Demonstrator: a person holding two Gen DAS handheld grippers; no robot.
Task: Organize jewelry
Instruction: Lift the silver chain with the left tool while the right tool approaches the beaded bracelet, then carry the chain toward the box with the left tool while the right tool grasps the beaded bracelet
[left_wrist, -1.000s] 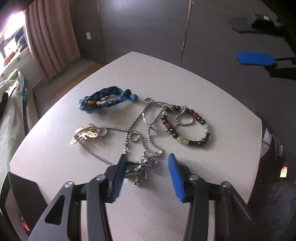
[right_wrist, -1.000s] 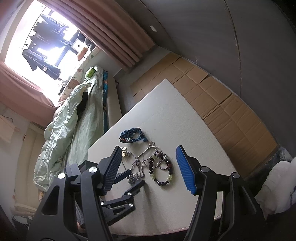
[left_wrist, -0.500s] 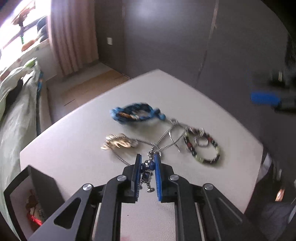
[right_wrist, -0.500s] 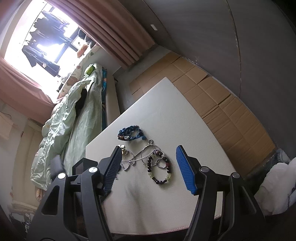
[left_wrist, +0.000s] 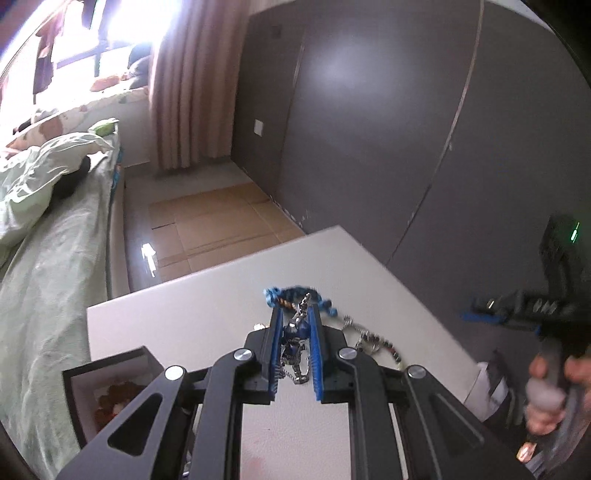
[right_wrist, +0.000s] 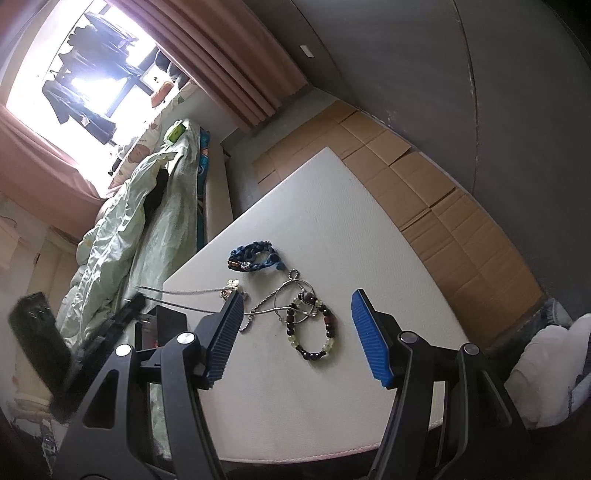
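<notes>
My left gripper (left_wrist: 294, 332) is shut on the silver figure pendant (left_wrist: 295, 341) of a chain necklace and holds it above the white table (left_wrist: 207, 306). Its chain (right_wrist: 184, 300) stretches taut to the left in the right wrist view. A blue braided bracelet (right_wrist: 255, 256), a dark beaded bracelet (right_wrist: 314, 334) with pale green beads and a small gold charm (right_wrist: 232, 284) lie on the table. My right gripper (right_wrist: 297, 332) is open and empty, above the beaded bracelet.
An open black jewelry box (left_wrist: 110, 391) with a white lining stands at the table's left edge. A bed with pale green bedding (right_wrist: 122, 229) lies left of the table. Cardboard sheets (right_wrist: 424, 192) cover the floor beyond it.
My left gripper closed on the pendant and lifted it up and to the left, pulling the chain taut off the table. The right gripper stayed open and hardly moved.
</notes>
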